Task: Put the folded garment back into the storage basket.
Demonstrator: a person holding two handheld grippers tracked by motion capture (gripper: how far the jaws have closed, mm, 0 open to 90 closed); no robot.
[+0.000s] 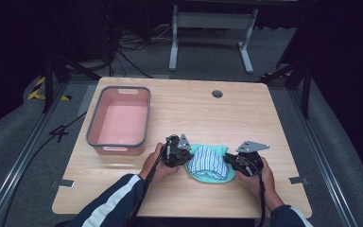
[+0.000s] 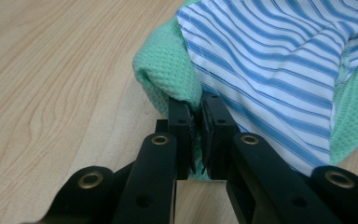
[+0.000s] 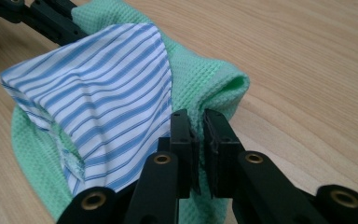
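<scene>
Cloth (image 1: 208, 163) is what I'm working on: a green waffle-weave piece with a blue-and-white striped panel on top, bunched near the front edge of the table (image 1: 246, 113), between my two hands. My left gripper (image 2: 196, 116) has its jaws pressed nearly together on the green edge at one side of the bundle, a sliver of fabric pinched between them. My right gripper (image 3: 198, 128) does the same at the opposite side, jaws drawn in on a green fold just beside the striped panel.

I judge the work to be in its middle: both ends are gripped, and the cloth is already gathered or folded into a compact shape, but it lies on the table, not in the pink bin (image 1: 119, 120). That bin stands well apart to the left and back, and nothing is in it. If the cloth is meant to go there, the lift and the carry are left to do; I cannot tell whether more folding comes first.

The table is pale wood grain with a small round grommet (image 1: 217, 93) near its far edge. Around it the room is dark, with grey carpet, cables on the floor and a white stand (image 1: 212, 35) behind.
</scene>
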